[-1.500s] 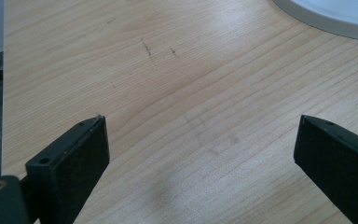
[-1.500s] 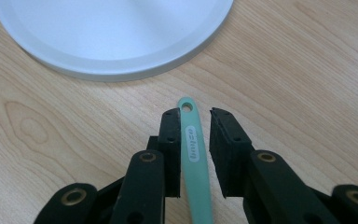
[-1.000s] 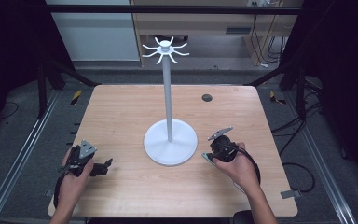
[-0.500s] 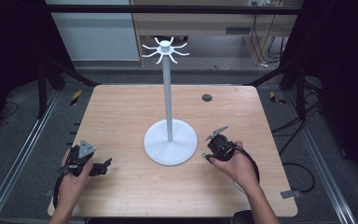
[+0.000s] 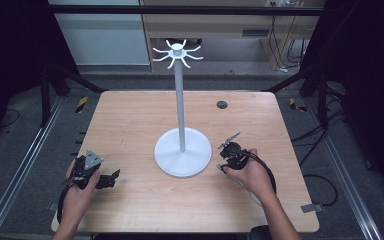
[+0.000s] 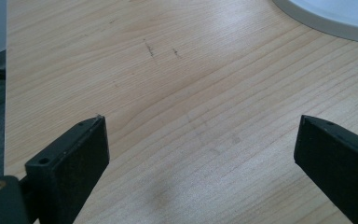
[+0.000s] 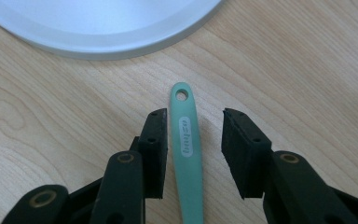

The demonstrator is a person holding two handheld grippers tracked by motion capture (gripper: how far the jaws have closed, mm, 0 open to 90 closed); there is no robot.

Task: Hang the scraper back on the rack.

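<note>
The right gripper is held low over the table, just beside the round white base of the hook stand, with its jaws set astride the mint-green handle of a utensil that lies flat on the wood. The jaws have just been opening, and the handle remains between them: a clear gap is seen on one side, while on the other side the pad is so close to the handle that contact cannot be ruled out; the handle is not clamped. The handle runs roughly along the gripper's own axis, and its end with the hanging hole projects past the jaw tips toward the stand's base, from which it is separated by a narrow strip of bare wood. The remainder of the utensil is hidden beneath the gripper, so its kind cannot be told. This straddling position is judged to serve a grasp along the handle's length, with the hole left free at the front, presumably so that it can be slipped over one of the hooks at the top of the stand's post. The left gripper is rested near the table's front left corner, well apart from the handle; its jaws are spread wide with only bare wood between them, and nothing is held by it.
</note>
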